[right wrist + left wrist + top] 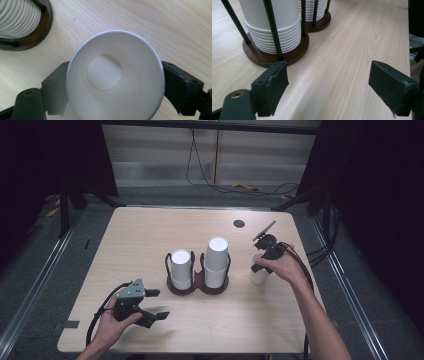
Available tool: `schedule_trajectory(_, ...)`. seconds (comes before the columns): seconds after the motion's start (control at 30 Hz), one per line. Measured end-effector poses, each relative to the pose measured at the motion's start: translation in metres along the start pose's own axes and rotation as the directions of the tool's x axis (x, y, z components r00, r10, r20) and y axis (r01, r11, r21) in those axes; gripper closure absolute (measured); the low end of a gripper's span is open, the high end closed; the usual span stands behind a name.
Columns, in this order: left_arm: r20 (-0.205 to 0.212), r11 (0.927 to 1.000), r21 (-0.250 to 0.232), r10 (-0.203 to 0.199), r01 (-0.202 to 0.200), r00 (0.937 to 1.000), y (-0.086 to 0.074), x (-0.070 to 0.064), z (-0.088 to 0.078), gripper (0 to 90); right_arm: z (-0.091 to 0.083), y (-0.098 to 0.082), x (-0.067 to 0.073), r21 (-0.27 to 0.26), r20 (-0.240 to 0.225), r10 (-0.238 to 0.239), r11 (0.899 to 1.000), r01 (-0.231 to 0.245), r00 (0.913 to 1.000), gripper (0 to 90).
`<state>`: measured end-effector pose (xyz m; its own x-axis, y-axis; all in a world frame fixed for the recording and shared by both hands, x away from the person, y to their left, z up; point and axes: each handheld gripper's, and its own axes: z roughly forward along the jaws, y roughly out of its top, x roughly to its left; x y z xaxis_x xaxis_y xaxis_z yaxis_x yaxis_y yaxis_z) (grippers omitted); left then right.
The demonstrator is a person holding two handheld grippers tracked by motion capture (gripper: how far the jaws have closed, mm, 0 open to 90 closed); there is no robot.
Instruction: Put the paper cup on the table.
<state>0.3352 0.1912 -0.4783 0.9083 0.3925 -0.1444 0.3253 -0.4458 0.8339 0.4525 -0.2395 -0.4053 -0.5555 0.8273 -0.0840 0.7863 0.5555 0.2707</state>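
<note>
- Left gripper [156, 304] is hovering with fingers spread, nothing between them.
- Right gripper [113, 87] fingers are straddling the upright paper cup [113, 75] on the tabletop [175, 30]; whether they are pinching is unclear, and lifting away crookedly could topple it toward the cup holder [197, 285] beyond.

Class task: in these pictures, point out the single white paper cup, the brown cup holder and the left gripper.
single white paper cup [103, 72]: right gripper view, inside bottom.
brown cup holder [265, 58]: left gripper view, wooden base.
left gripper [156, 304]: high view, between its fingertips.
</note>
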Motion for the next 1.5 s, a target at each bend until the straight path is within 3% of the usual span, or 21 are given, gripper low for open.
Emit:
schedule_trajectory(0.43,-0.003,1.0,0.005,0.005,-0.005,1.0,-0.001,0.001,0.0,15.7,0.0,-0.003,0.001,-0.064,-0.023,0.021,0.998,-0.022,0.9995,14.3)
schedule_trajectory(0.73,-0.003,1.0,0.008,-0.001,0.001,1.0,-0.001,0.001,0.0,15.7,-0.005,-0.005,0.0,-0.144,-0.037,0.052,0.988,-0.057,0.9979,14.1)
schedule_trajectory(0.83,-0.008,0.9998,0.013,0.014,-0.014,0.9999,-0.002,0.001,0.0,15.9,-0.006,-0.007,0.0,-0.191,-0.043,0.07,0.979,-0.077,0.9966,14.2)
schedule_trajectory(0.9,-0.003,1.0,0.006,0.0,0.0,1.0,-0.002,0.001,0.0,15.9,-0.008,-0.009,-0.001,-0.223,-0.05,0.08,0.971,-0.089,0.9956,14.8)
schedule_trajectory(1.07,-0.017,1.0,0.005,-0.002,0.002,0.9998,-0.002,0.002,-0.001,15.9,-0.013,-0.014,-0.003,-0.307,-0.051,0.11,0.944,-0.12,0.9926,15.1)
schedule_trajectory(1.17,0.0,0.9999,-0.004,-0.014,0.014,0.9999,-0.003,0.002,-0.001,15.9,-0.015,-0.018,-0.002,-0.363,-0.058,0.108,0.924,-0.121,0.9925,15.9)
schedule_trajectory(1.27,0.003,0.9997,-0.013,-0.019,0.019,0.9998,-0.003,0.002,-0.001,15.9,-0.016,-0.02,0.0,-0.389,-0.077,0.108,0.912,-0.129,0.9912,16.7)
schedule_trajectory(1.33,0.001,0.9997,-0.015,-0.021,0.021,0.9998,-0.003,0.002,-0.001,15.9,-0.016,-0.022,0.003,-0.414,-0.058,0.108,0.902,-0.123,0.9924,17.7)
schedule_trajectory(1.5,-0.007,0.9997,-0.017,-0.018,0.018,0.9998,-0.003,0.002,-0.001,15.9,-0.014,-0.032,0.006,-0.456,-0.068,0.12,0.879,-0.138,0.9904,18.4)
